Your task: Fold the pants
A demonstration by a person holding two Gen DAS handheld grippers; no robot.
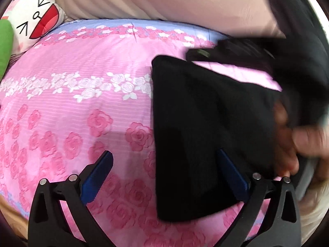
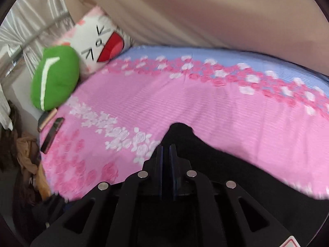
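The black pants [image 1: 205, 127] lie in a folded stack on the pink flowered bedsheet [image 1: 82, 103], at the right of the left wrist view. My left gripper [image 1: 166, 158] is open just above the sheet, its right finger over the pants' near edge, holding nothing. The right gripper [image 1: 236, 51] and a hand [image 1: 298, 140] show blurred at the pants' far right side. In the right wrist view my right gripper [image 2: 166, 150] is shut on a raised fold of the black pants [image 2: 216, 164], which spread below and to the right.
A white cartoon-face pillow [image 2: 98, 43] and a green cushion [image 2: 54, 78] lie at the bed's head. Two phones [image 2: 52, 132] lie at the sheet's left edge. A beige wall [image 2: 205, 10] runs behind the bed. Clothes pile [image 2: 26, 152] sits beside the bed.
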